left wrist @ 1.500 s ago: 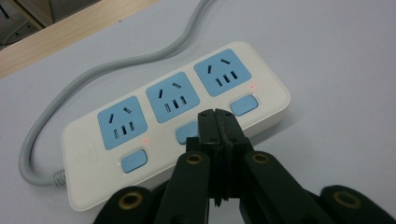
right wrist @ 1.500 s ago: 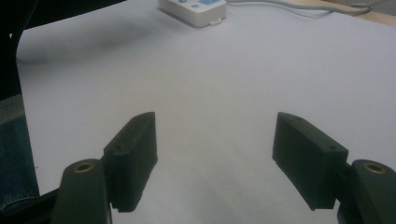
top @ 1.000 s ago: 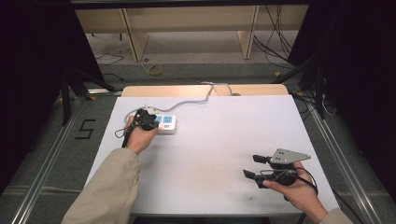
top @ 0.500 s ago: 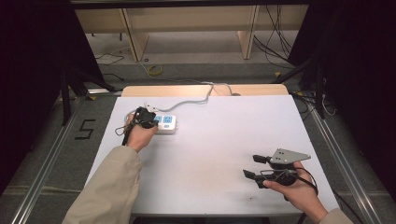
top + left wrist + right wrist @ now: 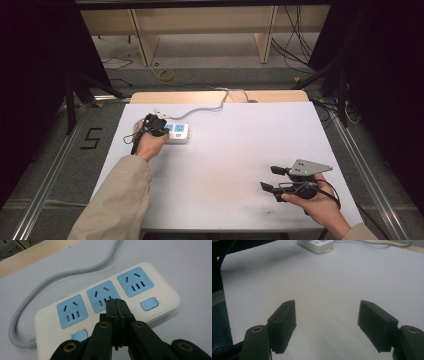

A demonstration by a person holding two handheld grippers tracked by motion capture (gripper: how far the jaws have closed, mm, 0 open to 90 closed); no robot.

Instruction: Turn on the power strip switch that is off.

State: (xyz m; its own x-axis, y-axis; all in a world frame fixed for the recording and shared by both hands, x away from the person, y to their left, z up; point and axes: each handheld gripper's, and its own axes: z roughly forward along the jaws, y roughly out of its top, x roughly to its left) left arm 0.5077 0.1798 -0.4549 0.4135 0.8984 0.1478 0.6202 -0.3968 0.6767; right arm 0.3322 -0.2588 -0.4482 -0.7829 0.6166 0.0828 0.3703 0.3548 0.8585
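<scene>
Power strip: the white power strip lies on the bench, directly under the left gripper's fingertips.
Left gripper: the left gripper has its fingers pressed together, tips over the middle blue socket, just beside that socket's switch, which they hide.
Right gripper: the right gripper has its fingers spread, nothing between them, well apart from the strip.
Risk: pressed off-centre, the tips could slip and shove the unbraced strip along the bench.
Cause: nothing steadies the strip's far end, and its grey cord could tug it askew.
</scene>
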